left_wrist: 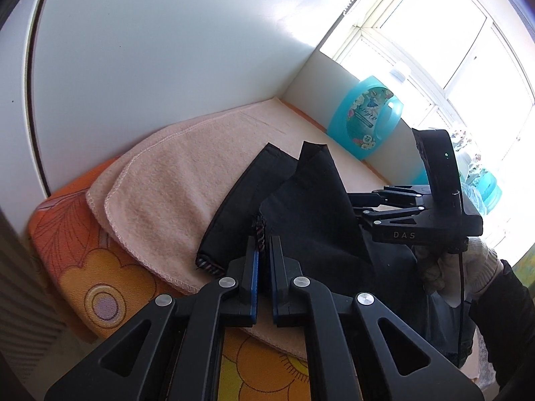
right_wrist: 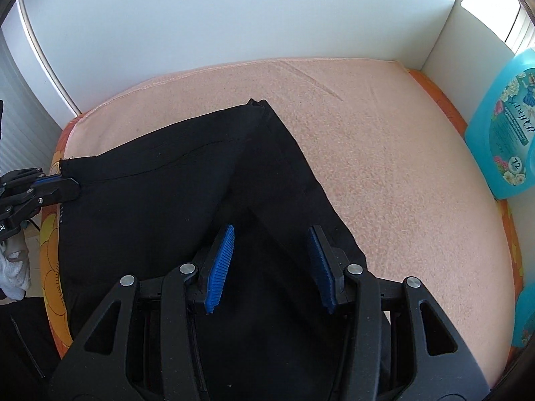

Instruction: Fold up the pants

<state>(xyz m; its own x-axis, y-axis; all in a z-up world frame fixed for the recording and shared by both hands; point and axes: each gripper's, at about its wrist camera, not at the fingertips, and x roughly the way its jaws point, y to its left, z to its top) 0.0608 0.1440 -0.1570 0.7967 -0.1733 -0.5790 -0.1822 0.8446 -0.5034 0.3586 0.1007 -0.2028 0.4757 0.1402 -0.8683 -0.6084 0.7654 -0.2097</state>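
Black pants [right_wrist: 187, 180] lie on a peach towel [right_wrist: 384, 153], one folded corner pointing toward the back wall. My left gripper [left_wrist: 262, 244] is shut on the pants' edge [left_wrist: 260, 230], pinching a hem with striped lining. It also shows in the right wrist view [right_wrist: 72, 188] at the left edge of the cloth. My right gripper [right_wrist: 272, 234] is open, its blue pads spread above the pants' middle. In the left wrist view the right gripper [left_wrist: 359, 209] reaches in from the right, its tips hidden behind the raised black cloth [left_wrist: 311, 200].
An orange flowered cloth [left_wrist: 80, 267] lies under the towel. A turquoise detergent bottle [right_wrist: 505, 133] stands at the right wall and also shows in the left wrist view [left_wrist: 366, 117]. White walls enclose the back and right. A bright window [left_wrist: 434, 33] is at the right.
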